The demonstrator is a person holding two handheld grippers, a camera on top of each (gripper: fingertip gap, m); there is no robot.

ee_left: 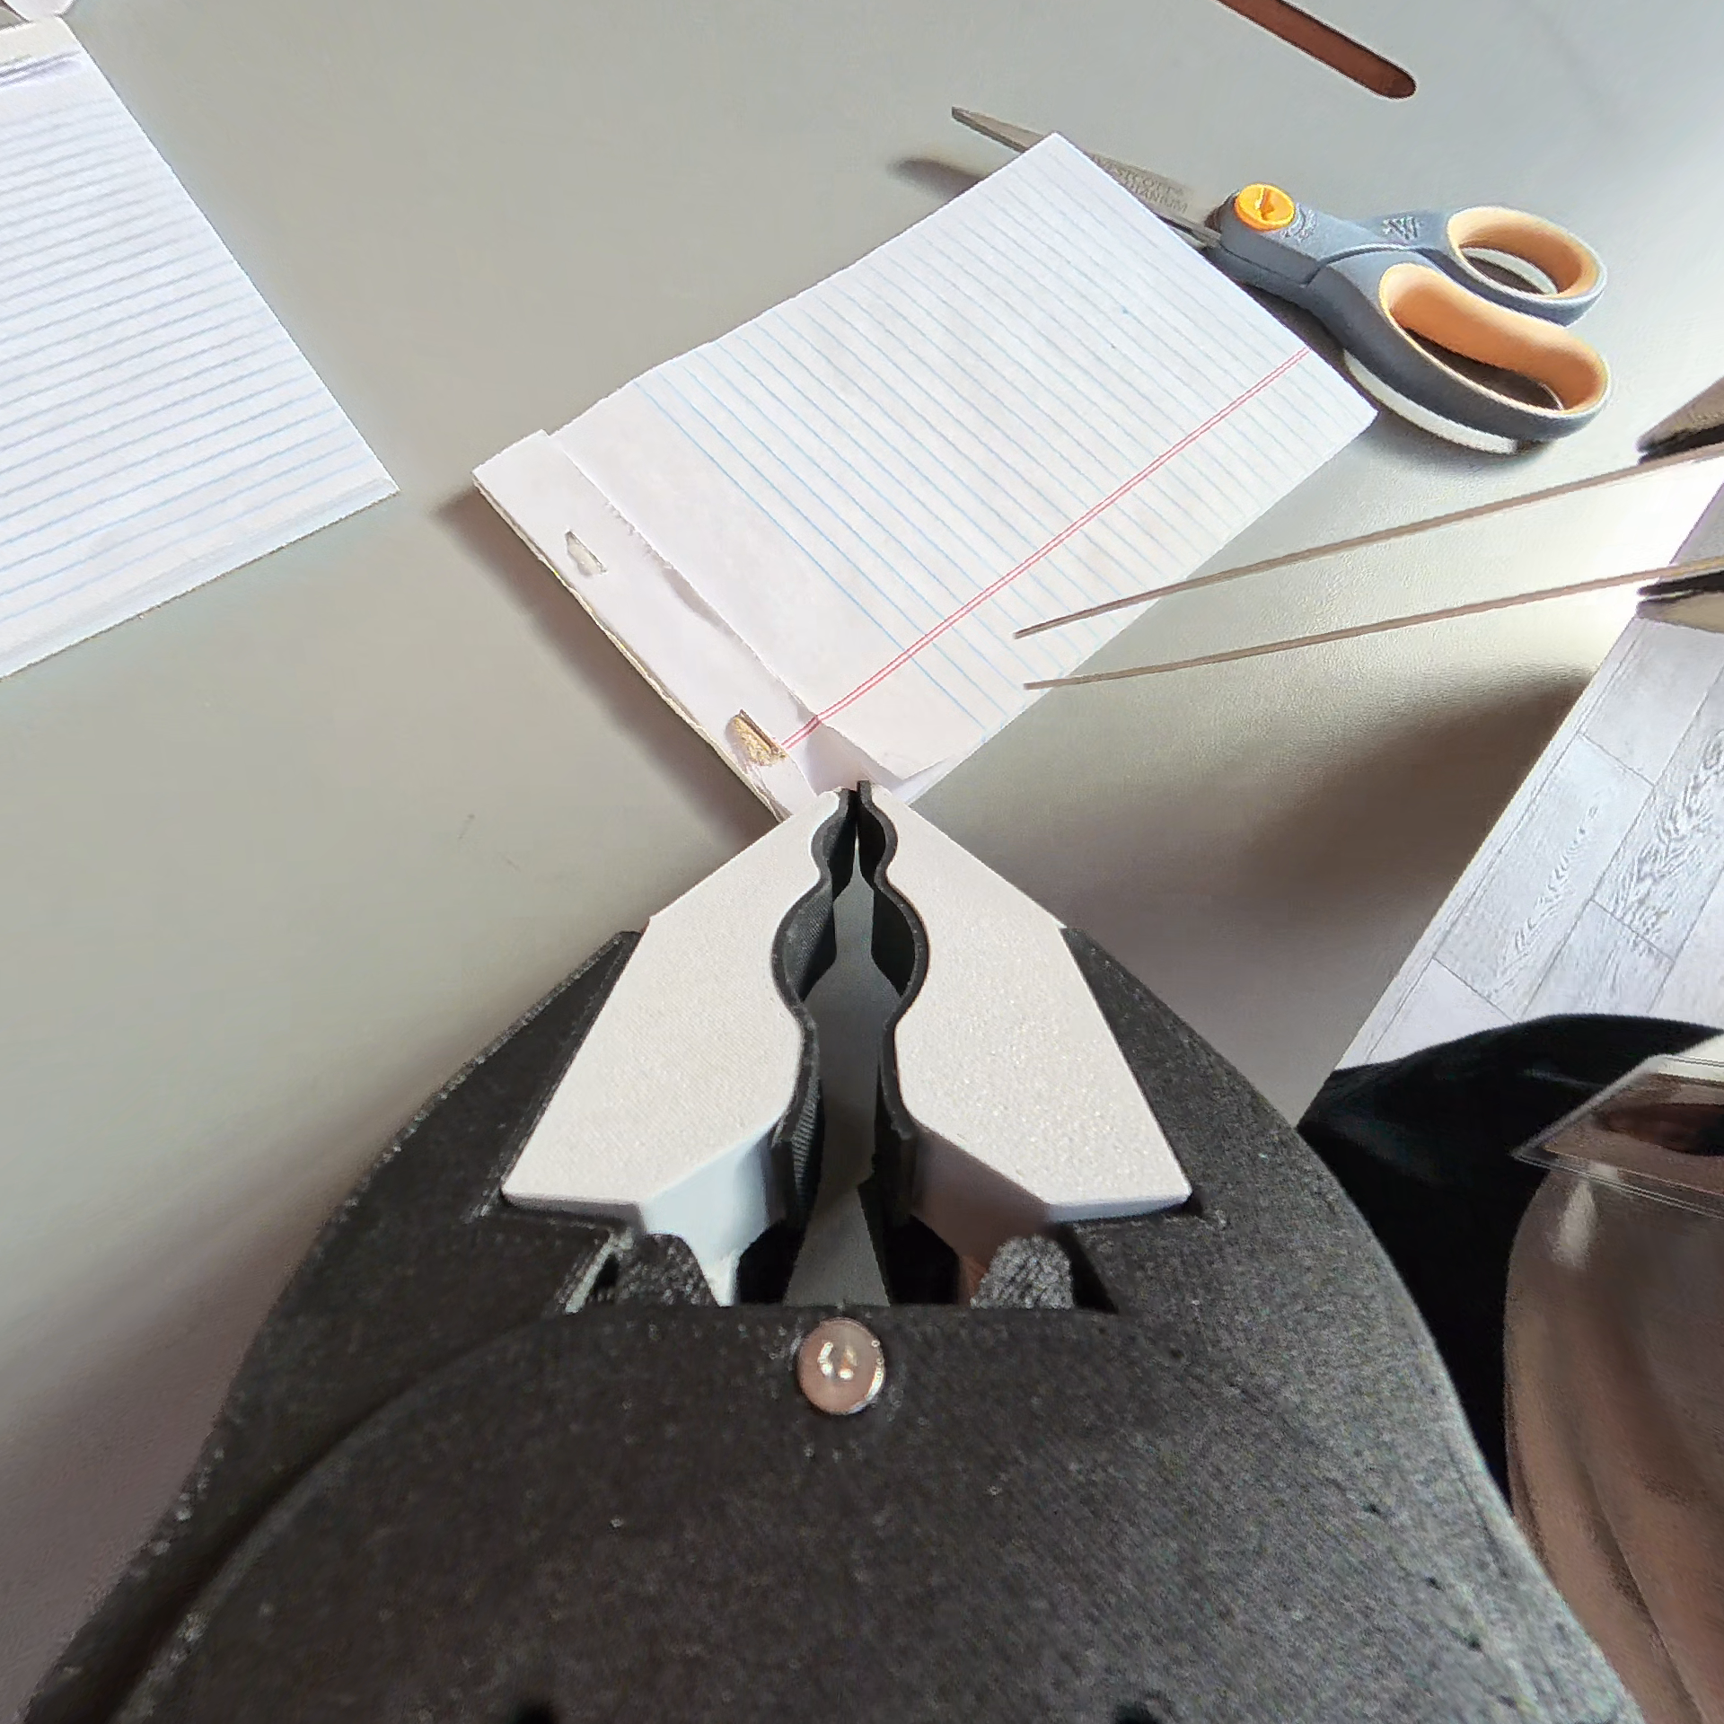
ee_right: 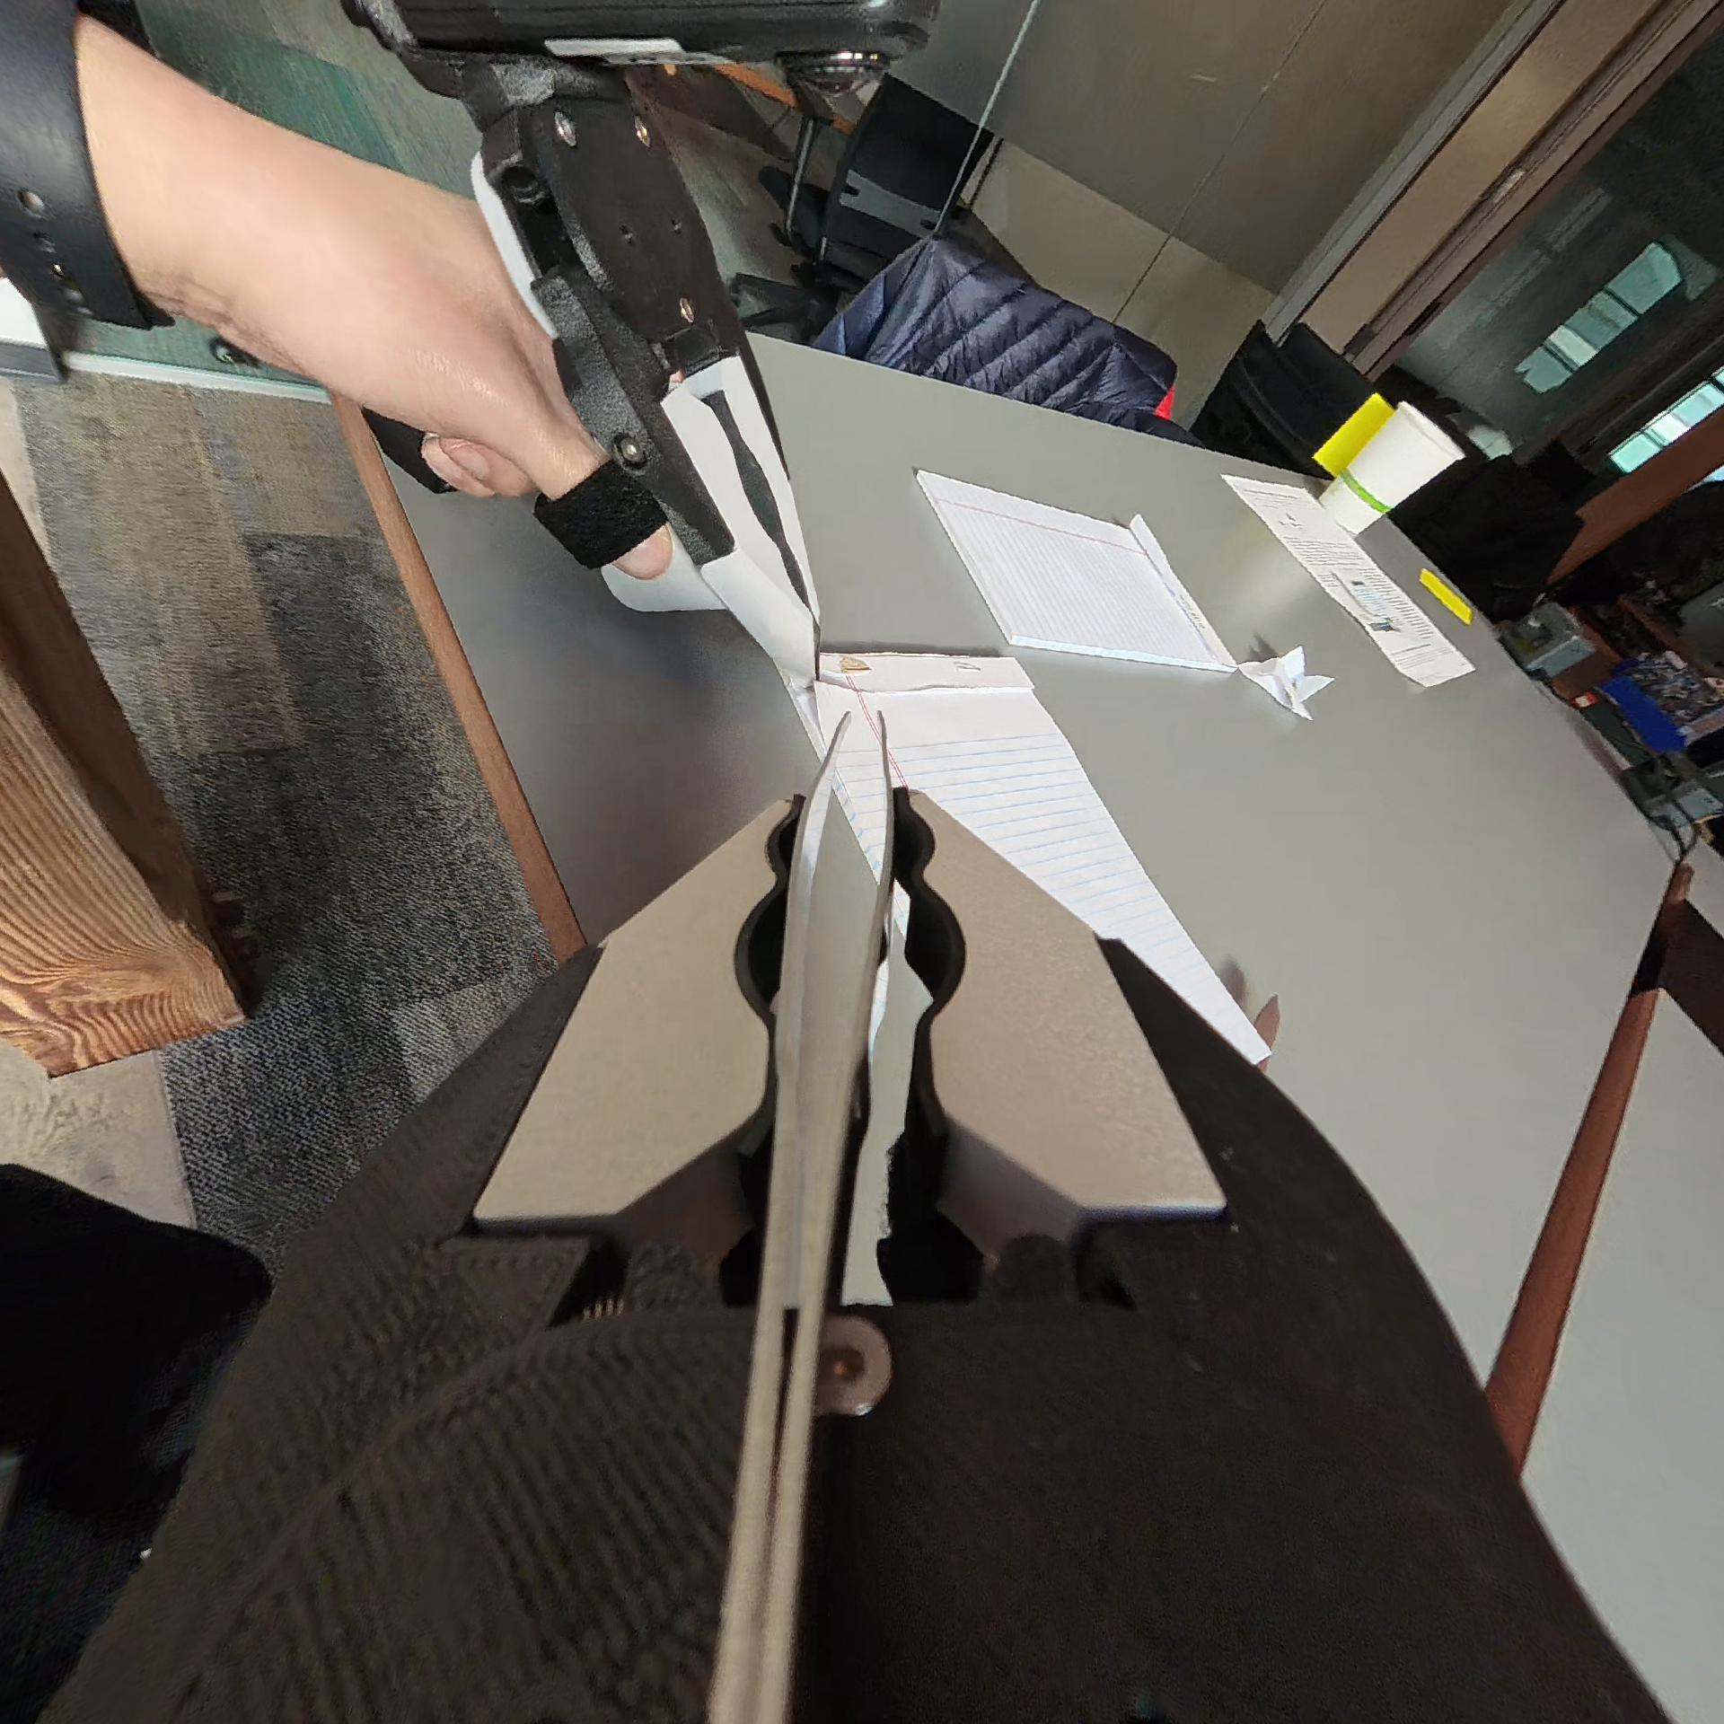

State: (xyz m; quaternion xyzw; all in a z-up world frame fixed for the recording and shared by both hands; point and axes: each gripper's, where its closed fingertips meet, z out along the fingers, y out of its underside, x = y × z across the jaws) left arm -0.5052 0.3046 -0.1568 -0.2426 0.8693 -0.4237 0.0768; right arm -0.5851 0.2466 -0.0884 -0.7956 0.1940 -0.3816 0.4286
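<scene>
Pinching one corner of a lined paper sheet [ee_left: 952,448], the left gripper [ee_left: 860,798] has its fingertips pressed together on the paper's edge.

That sheet lies flat on the grey table [ee_left: 280,746], near its front edge, a torn strip along one end. The right gripper [ee_right: 844,821] clamps a pair of metal tweezers [ee_right: 821,980], whose two thin prongs stand slightly apart above the sheet. Grey-and-orange scissors [ee_left: 1399,280] rest just beyond the paper, one blade partly under it. A lined notepad [ee_right: 1073,569] sits farther off.
</scene>
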